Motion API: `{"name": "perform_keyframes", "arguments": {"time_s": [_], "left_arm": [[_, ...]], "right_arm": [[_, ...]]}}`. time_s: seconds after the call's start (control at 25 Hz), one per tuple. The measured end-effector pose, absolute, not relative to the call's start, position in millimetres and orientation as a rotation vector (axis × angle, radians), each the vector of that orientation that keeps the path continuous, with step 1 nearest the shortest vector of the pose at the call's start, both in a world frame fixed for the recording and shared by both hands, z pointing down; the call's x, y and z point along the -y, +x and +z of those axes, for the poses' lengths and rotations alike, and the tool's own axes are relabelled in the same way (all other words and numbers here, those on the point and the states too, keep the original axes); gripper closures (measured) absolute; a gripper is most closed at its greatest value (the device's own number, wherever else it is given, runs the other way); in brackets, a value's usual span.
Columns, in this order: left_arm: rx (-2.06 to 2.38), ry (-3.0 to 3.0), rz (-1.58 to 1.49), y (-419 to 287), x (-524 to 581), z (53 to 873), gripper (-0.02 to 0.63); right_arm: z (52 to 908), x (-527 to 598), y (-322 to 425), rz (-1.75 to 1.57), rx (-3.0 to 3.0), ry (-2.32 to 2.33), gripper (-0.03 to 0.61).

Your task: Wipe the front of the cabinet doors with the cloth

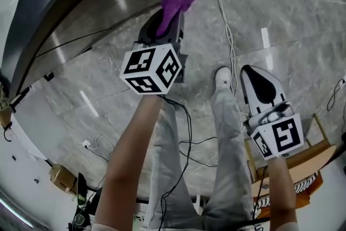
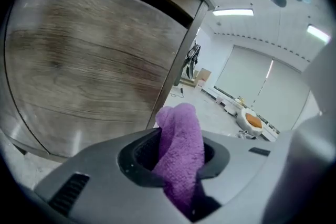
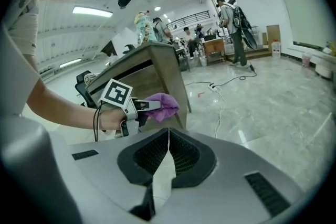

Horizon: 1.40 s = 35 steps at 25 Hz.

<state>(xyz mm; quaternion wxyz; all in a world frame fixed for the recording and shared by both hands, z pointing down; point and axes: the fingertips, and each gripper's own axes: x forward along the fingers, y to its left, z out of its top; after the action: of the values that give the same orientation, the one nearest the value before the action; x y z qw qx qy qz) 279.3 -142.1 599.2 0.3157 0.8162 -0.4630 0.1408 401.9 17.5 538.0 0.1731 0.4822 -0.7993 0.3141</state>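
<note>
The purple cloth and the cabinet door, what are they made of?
The cloth looks like soft, fuzzy fabric, maybe microfibre or terry: its surface is nubbly and it folds limply. The cabinet door looks like wood or a wood-print board, matte brown-grey with long grain streaks. I cannot tell which.

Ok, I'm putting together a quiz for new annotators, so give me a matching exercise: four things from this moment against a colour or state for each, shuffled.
Things:
1. cloth
2. left tool
3. right tool
4. cabinet door

Colour or state:
A. shut, nothing between its jaws
B. purple
C. brown wood grain
D. shut on the cloth

Pairs: 1-B, 2-D, 3-A, 4-C
</note>
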Motion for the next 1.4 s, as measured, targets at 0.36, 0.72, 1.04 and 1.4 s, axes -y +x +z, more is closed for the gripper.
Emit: {"name": "perform_keyframes", "arguments": {"time_s": [0.36, 0.72, 1.04, 1.4], "left_arm": [[1.272, 2.156, 0.419, 223.8, 167.1, 609.7, 0.511], [1.323, 2.16, 0.493, 98.2, 170.9, 612.6, 0.511], [1.474, 2.051, 0.499, -19.6, 158.3, 616.9, 0.511], [1.659, 1.902, 0.51, -102.8, 138.2, 614.1, 0.511]], "right_arm": [[553.0, -9.2, 368.1, 0.888, 2.254, 1.365, 0.551], [553.3, 16.4, 254.2, 0.849, 2.315, 1.262, 0.551], [552.1, 23.1, 165.2, 0.805, 2.381, 1.103, 0.551], [547.8, 10.2, 126.8, 0.803, 2.425, 1.02, 0.551]]}}
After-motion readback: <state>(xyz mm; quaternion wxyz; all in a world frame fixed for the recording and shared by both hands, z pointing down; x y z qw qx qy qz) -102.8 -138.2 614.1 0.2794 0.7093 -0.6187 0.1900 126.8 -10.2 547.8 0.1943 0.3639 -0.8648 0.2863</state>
